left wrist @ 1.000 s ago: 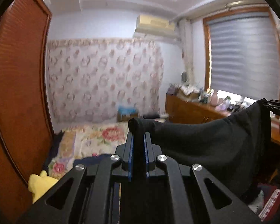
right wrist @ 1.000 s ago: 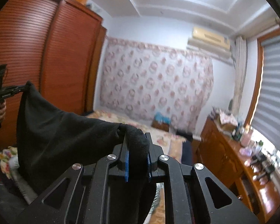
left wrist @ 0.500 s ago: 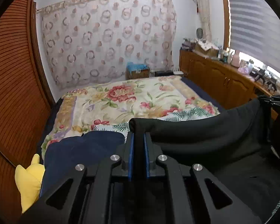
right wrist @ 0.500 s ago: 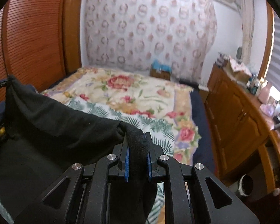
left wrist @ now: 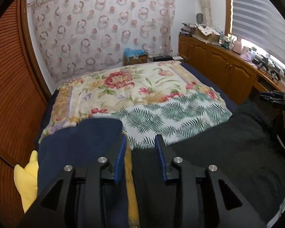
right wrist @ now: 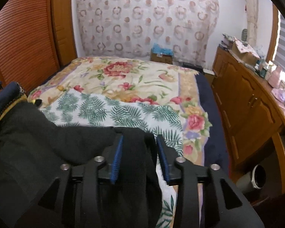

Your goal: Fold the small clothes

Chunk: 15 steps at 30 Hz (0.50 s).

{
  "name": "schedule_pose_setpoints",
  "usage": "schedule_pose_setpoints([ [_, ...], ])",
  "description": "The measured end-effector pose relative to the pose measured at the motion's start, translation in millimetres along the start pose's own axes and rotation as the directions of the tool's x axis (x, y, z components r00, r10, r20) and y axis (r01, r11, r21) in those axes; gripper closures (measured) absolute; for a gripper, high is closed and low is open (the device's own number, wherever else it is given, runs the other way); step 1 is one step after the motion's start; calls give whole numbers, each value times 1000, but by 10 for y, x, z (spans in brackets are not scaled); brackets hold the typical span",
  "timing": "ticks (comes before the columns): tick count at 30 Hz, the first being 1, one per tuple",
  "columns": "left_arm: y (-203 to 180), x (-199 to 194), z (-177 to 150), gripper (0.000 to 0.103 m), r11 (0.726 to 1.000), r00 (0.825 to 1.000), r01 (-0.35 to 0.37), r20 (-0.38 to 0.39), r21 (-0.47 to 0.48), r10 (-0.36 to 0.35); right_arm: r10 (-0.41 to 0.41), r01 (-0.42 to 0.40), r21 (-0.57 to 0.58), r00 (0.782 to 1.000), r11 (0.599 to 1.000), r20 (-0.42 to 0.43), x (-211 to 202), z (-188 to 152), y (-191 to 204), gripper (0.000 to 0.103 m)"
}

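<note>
A bed [left wrist: 123, 87] fills the room between a louvred wooden wardrobe [left wrist: 11, 98] on one side and a long wooden cabinet [left wrist: 224, 68] under the window on the other. A floral blanket [right wrist: 134, 76] covers most of the bed, and a white sheet printed with green fern leaves [left wrist: 172, 117] lies over its near part.

The black garment [left wrist: 218, 161] lies spread on the near end of the bed, partly over the fern sheet. Just beside it, on the wardrobe side, sits a dark navy cloth [left wrist: 81, 142], with a strip of mustard-yellow fabric [left wrist: 132, 199] between the two and a bright yellow soft item [left wrist: 26, 182] at the bed's edge.

The left gripper [left wrist: 140, 142] hangs low over the garment's edge with its blue-padded fingers [left wrist: 121, 155] spread wide and nothing pinched between them. The right gripper [right wrist: 138, 142] is also spread wide; a fold of the black garment rises loosely in the gap between its fingers [right wrist: 116, 155], with the pads standing clear of it on the outer side.
</note>
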<state>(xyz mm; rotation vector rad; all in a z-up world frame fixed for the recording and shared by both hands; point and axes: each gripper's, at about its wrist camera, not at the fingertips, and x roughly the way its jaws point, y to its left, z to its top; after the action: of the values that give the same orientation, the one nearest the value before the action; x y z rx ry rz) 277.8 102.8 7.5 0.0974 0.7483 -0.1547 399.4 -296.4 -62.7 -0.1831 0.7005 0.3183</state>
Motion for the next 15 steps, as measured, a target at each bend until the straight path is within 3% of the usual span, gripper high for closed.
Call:
schedule_pose_setpoints([
  [4,-131,-96,-276,70,999,998,44,-33,-1,-44,19,-19,25,1000,1000,5,-232,-212,64,59],
  [9,-340,-98,-637,68,995,990,103,-91,-17,-104,50,-49,56,999,997,-19,-505,-553,188,44],
  [15,-472,-63,-937,67,990,981,130,-138,-53,-136,71,-63,85,993,994,-89,-685,-964,379,44],
])
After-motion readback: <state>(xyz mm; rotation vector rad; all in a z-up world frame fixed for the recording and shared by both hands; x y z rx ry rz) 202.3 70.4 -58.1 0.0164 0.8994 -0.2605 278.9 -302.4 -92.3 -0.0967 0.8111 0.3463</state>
